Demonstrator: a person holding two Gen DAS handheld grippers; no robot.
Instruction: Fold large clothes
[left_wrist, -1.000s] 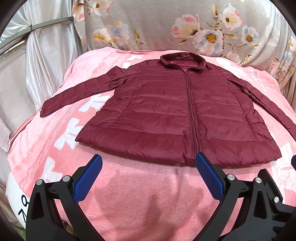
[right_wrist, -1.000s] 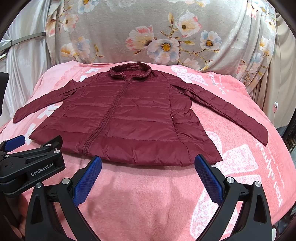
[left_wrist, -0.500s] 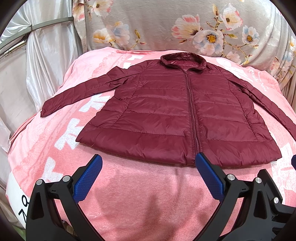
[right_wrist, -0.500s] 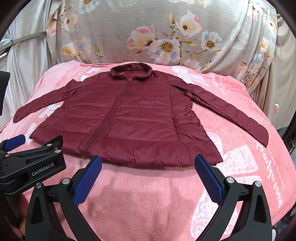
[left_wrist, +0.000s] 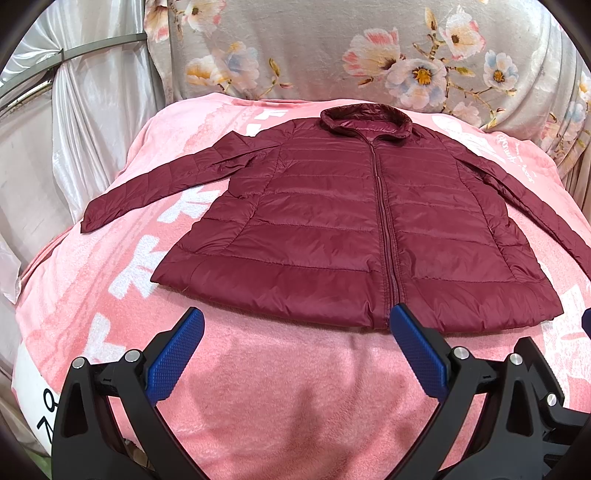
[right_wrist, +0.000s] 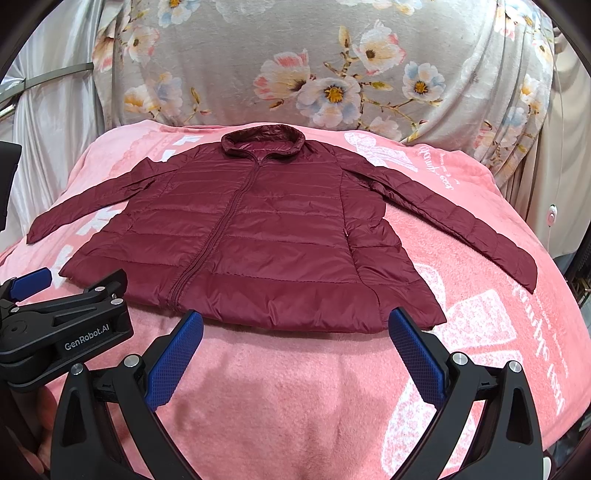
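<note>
- A maroon puffer jacket (left_wrist: 332, 229) lies flat, zipped, front up on a pink blanket (left_wrist: 280, 398), collar far, hem near, sleeves spread left and right.
- The left gripper (left_wrist: 295, 328) and right gripper (right_wrist: 295, 328) hover before the hem, jaws wide apart, holding nothing.
- Probably best to pinch a sleeve cuff first and fold it inward.
- Bare blanket lies near; the sleeves approach its side edges.

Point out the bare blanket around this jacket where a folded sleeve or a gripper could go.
Bare pink blanket runs between the jacket hem and both open grippers, left and right. More lies beyond the right sleeve. Under the left sleeve the gap narrows.
</note>
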